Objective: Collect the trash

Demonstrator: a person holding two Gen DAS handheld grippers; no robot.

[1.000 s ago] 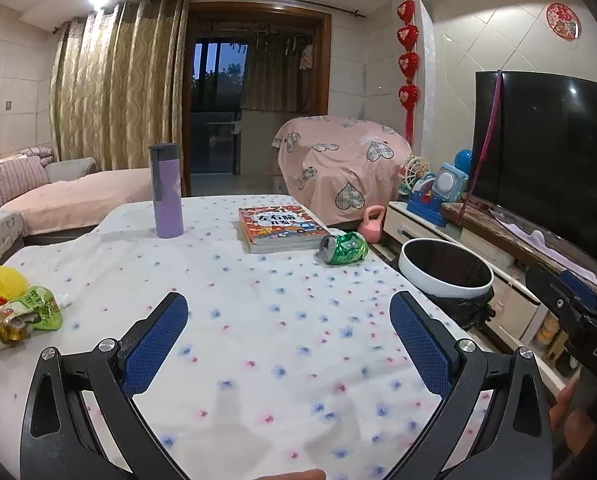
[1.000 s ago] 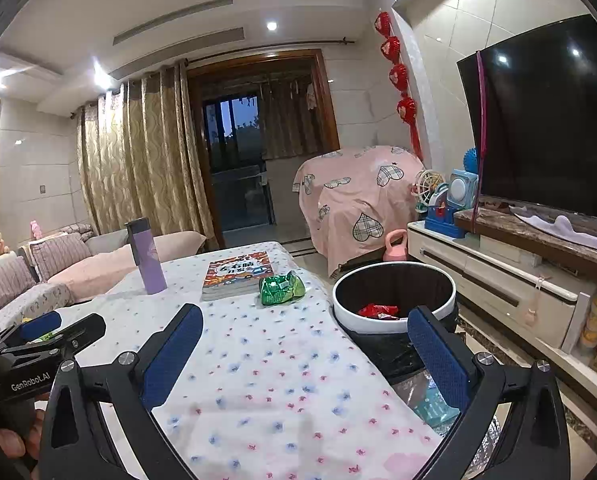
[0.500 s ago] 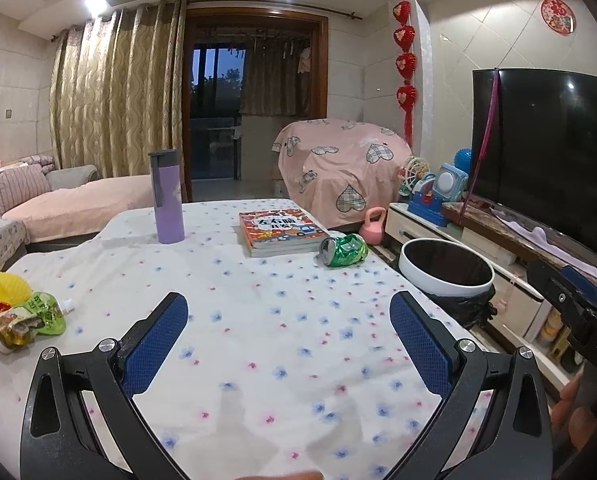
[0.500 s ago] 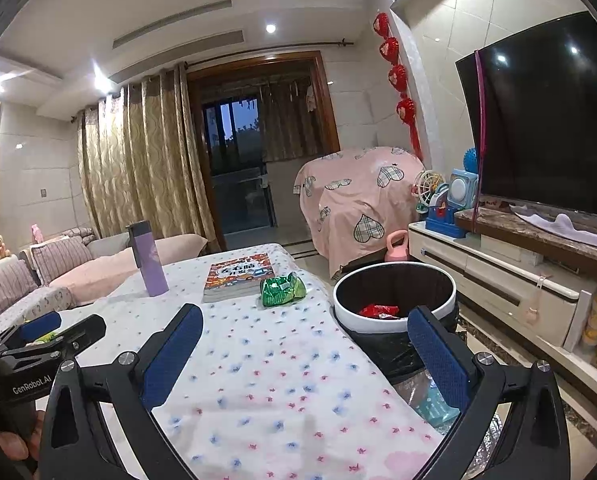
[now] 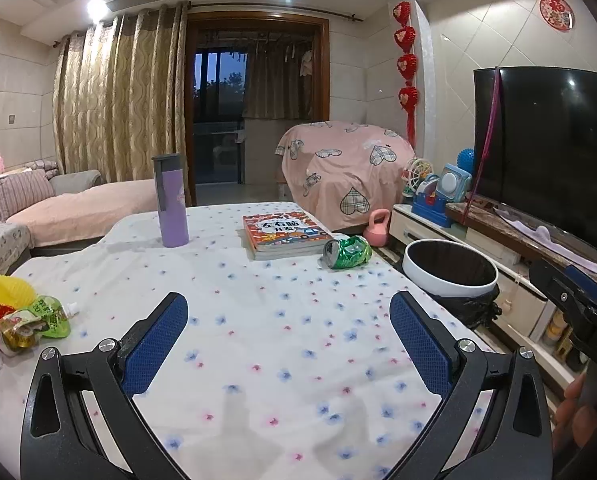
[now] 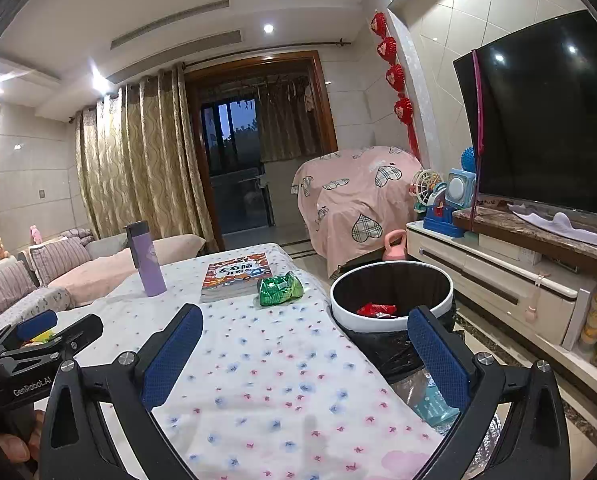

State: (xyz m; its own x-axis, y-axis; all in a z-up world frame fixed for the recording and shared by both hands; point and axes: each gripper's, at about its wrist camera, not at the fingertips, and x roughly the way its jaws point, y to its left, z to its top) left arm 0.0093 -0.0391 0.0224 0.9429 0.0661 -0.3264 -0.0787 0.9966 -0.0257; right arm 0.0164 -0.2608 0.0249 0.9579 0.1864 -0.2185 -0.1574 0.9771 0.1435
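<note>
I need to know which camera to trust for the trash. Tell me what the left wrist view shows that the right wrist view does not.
Only the left wrist view shows the wrapper pile at the table's left edge. Only the right wrist view shows a red wrapper inside the bin. Both show the crushed green can beside the book, the purple bottle, and open, empty tongs: left, right.

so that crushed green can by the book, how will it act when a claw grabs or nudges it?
The can looks dented and lies on its side, so it is probably empty and light. The crumpled wall may give further under a squeeze. Its uneven shape likely makes it wobble rather than roll cleanly, though a nudge might slide it on the tablecloth.
</note>
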